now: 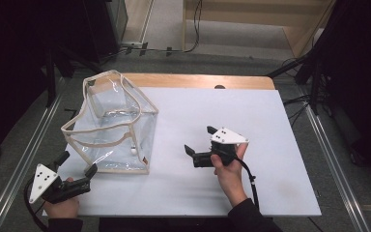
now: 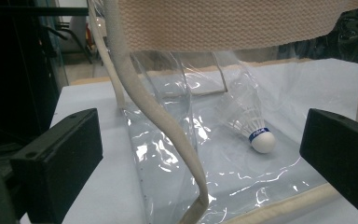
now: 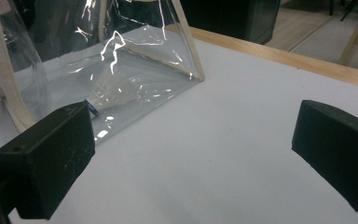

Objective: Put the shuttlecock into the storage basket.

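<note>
From above, my left tool sits open at the counter's near-left corner, just beside the clear bag; my right tool rests open mid-counter, empty. Along my left tool, its 2 jaws stand wide before the bag's strap, with a shuttlecock lying inside. Along my right tool, the jaws stand apart over bare counter, the bag ahead.

White-topped table with a wooden far edge, clear beige-trimmed bag upright at its left, seemingly unzipped
</note>
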A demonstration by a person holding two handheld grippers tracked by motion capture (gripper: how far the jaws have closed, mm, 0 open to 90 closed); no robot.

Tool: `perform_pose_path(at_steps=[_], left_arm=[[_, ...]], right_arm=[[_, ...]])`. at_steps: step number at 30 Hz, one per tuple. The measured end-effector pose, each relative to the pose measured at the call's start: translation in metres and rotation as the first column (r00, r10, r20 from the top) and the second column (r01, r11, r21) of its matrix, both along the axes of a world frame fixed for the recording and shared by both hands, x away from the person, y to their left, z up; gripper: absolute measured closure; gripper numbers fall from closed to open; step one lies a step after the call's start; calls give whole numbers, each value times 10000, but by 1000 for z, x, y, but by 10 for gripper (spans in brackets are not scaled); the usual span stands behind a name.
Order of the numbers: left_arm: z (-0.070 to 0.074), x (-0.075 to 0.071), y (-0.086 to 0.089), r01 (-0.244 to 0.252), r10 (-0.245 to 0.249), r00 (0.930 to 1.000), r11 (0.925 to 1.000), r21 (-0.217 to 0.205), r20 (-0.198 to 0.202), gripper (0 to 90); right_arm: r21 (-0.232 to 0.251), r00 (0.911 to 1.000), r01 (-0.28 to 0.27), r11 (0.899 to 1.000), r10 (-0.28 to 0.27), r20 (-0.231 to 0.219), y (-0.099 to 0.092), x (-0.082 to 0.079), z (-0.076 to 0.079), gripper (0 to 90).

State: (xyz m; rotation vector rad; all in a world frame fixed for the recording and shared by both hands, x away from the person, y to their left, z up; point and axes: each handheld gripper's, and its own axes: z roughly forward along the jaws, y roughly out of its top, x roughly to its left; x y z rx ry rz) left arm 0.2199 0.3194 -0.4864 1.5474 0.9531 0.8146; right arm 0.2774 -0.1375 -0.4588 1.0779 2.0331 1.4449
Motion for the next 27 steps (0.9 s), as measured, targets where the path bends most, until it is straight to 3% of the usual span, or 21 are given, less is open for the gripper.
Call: perform_pose_path(at_steps=[27], left_arm=[[0,0,0,-7,7,10000,10000,10,-23,0]], right_arm=[[59,9980,620,9981,-621,94,-45,-17,-17,0]])
